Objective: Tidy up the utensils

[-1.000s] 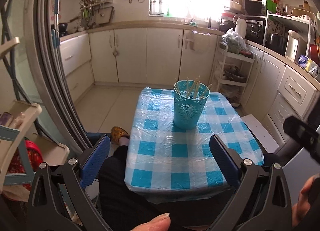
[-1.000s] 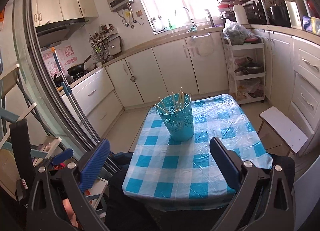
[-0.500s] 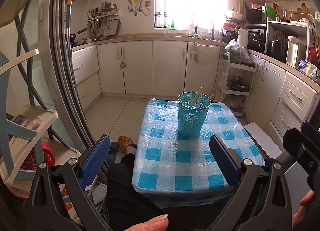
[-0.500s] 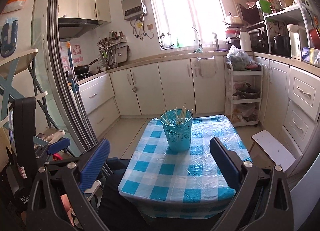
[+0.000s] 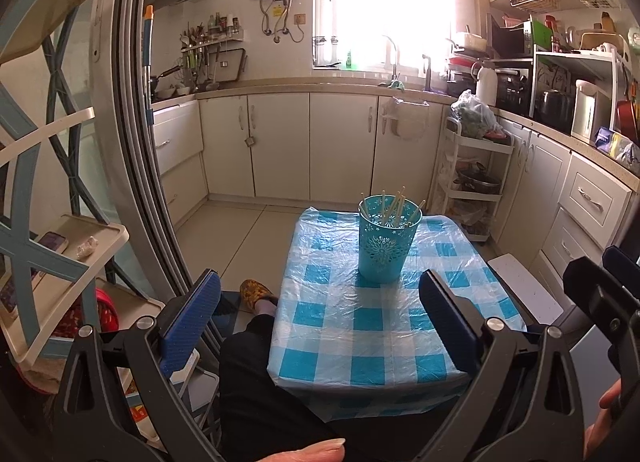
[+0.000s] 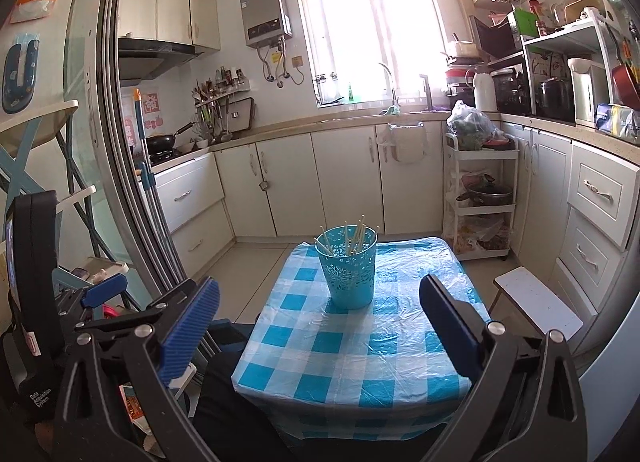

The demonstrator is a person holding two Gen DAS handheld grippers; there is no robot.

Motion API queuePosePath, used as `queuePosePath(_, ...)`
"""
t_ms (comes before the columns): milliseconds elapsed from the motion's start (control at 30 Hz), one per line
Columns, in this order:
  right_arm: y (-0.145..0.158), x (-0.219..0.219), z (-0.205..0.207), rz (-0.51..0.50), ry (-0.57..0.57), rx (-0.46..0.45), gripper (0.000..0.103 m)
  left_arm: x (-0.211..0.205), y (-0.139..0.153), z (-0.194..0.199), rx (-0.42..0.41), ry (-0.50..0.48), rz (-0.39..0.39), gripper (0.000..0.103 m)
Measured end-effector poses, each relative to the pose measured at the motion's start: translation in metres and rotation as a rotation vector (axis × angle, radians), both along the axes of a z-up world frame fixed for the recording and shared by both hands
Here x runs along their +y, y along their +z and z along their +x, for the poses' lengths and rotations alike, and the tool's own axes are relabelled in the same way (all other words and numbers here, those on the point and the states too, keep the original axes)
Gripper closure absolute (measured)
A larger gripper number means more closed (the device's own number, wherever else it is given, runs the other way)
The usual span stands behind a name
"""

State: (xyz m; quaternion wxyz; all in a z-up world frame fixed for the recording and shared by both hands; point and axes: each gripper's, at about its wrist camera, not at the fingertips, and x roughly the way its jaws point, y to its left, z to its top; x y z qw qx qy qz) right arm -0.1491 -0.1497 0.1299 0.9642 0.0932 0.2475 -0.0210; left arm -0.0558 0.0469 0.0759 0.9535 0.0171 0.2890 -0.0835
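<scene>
looks all but finished: chopsticks (image 5: 394,207) standing gathered in the teal holder (image 5: 383,246) at the far middle of the checkered tabletop (image 5: 372,342), nothing loose left, left tongs (image 5: 320,326) and right tongs (image 6: 320,326) spread wide, empty, well back.

A turquoise holder (image 5: 387,242) with cut-out flower patterns holds pale wooden chopsticks (image 5: 394,204); the tablecloth (image 5: 360,342) beneath is blue-and-white check under clear plastic. Blue ribbed pads (image 5: 191,324) sit on black gripper arms. Cabinets (image 6: 344,178) are cream, and the slipper (image 5: 256,292) looks yellow-patterned, perhaps floral
</scene>
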Motion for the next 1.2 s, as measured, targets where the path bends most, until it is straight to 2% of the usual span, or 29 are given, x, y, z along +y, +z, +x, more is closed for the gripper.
queuePosePath(1200, 0.0035, 0.0079, -0.0026, -0.006, 0.005, 0.003, 0.007, 0.0061, 0.0059, -0.0065, -0.011, 0.006, -0.004, 0.008)
